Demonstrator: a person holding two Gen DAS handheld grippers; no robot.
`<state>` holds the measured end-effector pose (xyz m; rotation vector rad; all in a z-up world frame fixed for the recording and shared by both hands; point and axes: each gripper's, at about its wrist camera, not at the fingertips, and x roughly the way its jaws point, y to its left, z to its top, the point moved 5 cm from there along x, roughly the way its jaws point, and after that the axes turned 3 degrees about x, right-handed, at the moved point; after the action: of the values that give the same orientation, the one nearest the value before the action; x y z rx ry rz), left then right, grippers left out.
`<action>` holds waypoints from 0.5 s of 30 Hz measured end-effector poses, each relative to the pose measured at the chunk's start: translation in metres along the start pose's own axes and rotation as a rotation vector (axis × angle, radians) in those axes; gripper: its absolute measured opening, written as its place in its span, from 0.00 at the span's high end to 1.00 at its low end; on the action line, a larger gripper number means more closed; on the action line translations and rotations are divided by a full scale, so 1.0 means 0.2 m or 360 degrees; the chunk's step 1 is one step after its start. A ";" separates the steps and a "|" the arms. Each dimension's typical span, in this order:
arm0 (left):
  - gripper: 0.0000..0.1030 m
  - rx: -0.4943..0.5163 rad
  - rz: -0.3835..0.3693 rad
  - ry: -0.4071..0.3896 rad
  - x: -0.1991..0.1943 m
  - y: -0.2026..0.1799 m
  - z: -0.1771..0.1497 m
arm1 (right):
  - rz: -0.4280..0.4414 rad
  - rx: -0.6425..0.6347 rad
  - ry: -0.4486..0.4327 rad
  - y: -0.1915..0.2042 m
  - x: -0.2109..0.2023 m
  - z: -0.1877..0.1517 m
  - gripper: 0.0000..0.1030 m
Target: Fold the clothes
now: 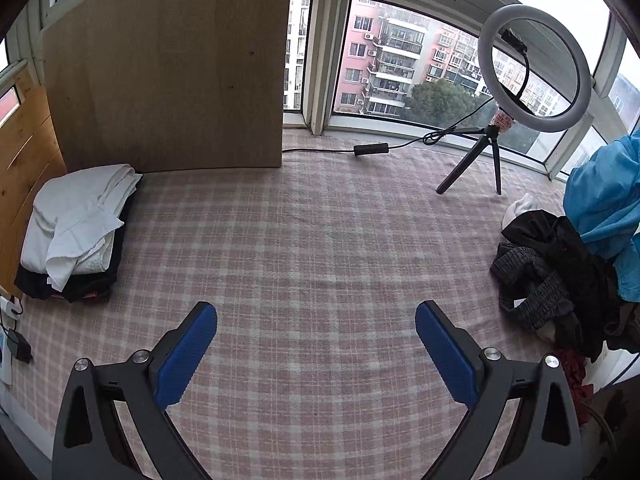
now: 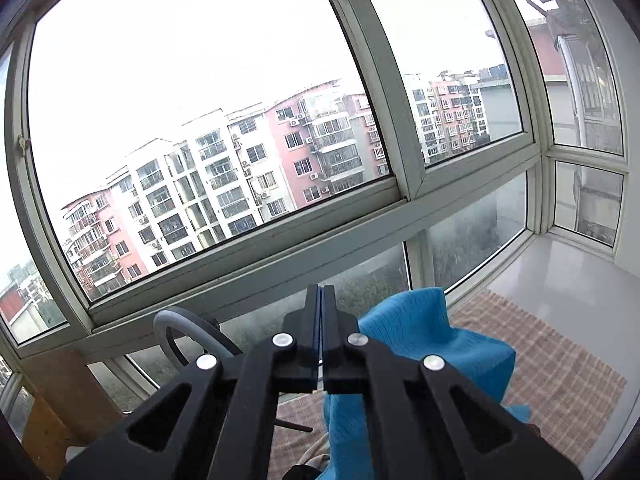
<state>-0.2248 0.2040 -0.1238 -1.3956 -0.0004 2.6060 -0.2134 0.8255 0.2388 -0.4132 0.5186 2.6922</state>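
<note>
My left gripper [image 1: 316, 320] hangs open over the pink plaid sheet [image 1: 300, 240], nothing between its blue pads [image 1: 186, 356]. A bright blue garment [image 1: 604, 208] is lifted at the right edge, above a heap of dark unfolded clothes [image 1: 552, 272]. In the right wrist view my right gripper [image 2: 321, 292] is raised toward the window, jaws pressed together. The blue garment [image 2: 420, 336] drapes down from under and right of its fingers; the pinch point itself is hidden. A folded stack with white cloth on top [image 1: 80, 216] lies at the far left.
A ring light on a small tripod [image 1: 534, 68] stands at the back right, its cable and control box [image 1: 371, 149] running along the window. A wooden board [image 1: 168, 68] leans upright at the back left. A charger [image 1: 18, 346] lies at the left edge.
</note>
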 end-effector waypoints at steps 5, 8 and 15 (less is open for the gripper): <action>0.03 0.0015 -0.0056 -0.0073 -0.10 0.01 -0.03 | -0.0199 -0.0256 0.0238 0.22 -0.09 0.12 0.98; 0.03 0.0040 -0.0021 -0.0064 -0.12 0.03 -0.06 | -0.0188 -0.0294 0.0437 0.13 -0.04 -0.20 0.51; 0.03 0.0005 0.0035 0.0009 -0.06 0.10 -0.09 | -0.0331 -0.0473 0.1127 -0.25 0.40 -1.33 0.22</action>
<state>-0.2063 0.1815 -0.1253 -1.4100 0.0194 2.6184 -0.2069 0.7851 -0.0411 -1.4380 0.2253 2.3648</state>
